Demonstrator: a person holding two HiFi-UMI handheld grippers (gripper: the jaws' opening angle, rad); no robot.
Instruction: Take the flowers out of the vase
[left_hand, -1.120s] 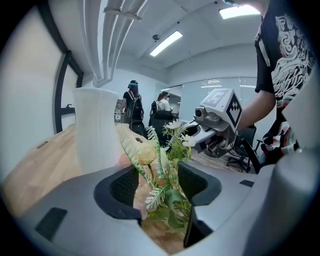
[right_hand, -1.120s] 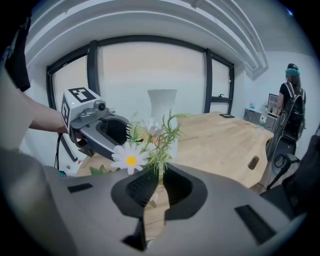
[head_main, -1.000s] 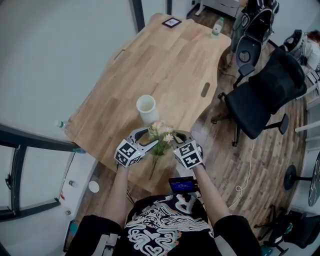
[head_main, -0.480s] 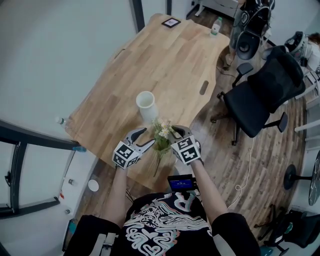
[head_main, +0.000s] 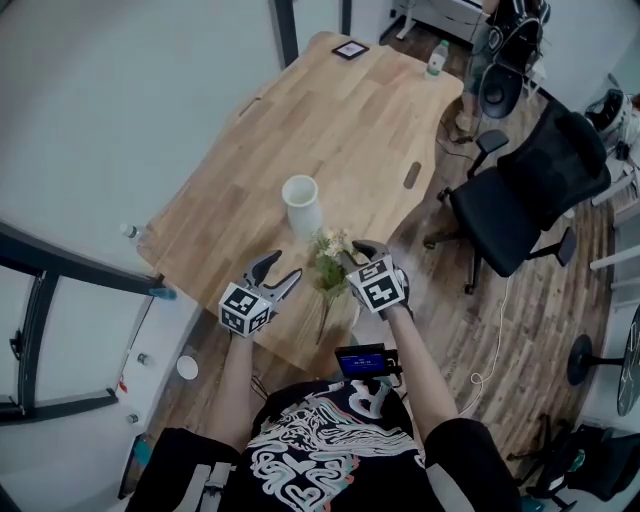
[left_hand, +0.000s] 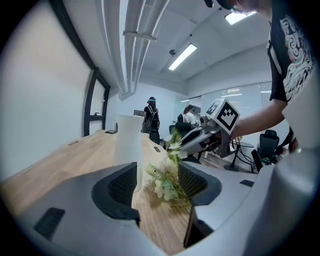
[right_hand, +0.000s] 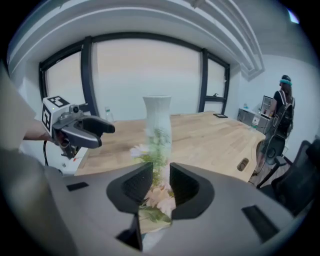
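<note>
On the wooden table (head_main: 350, 130), flowers (head_main: 330, 265) between just-opened fingers of right gripper (right_hand: 160, 177), white vase (head_main: 301, 203) behind, left gripper (left_hand: 157, 172) fingers apart, empty

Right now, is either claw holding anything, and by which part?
Nothing is held. The right claw has just been opening, and the flowers lie loose between its jaws, blossom end. The left claw is open and empty.

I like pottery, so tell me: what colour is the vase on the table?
The vase is plain white, with no pattern. It shows best in the head view.
</note>
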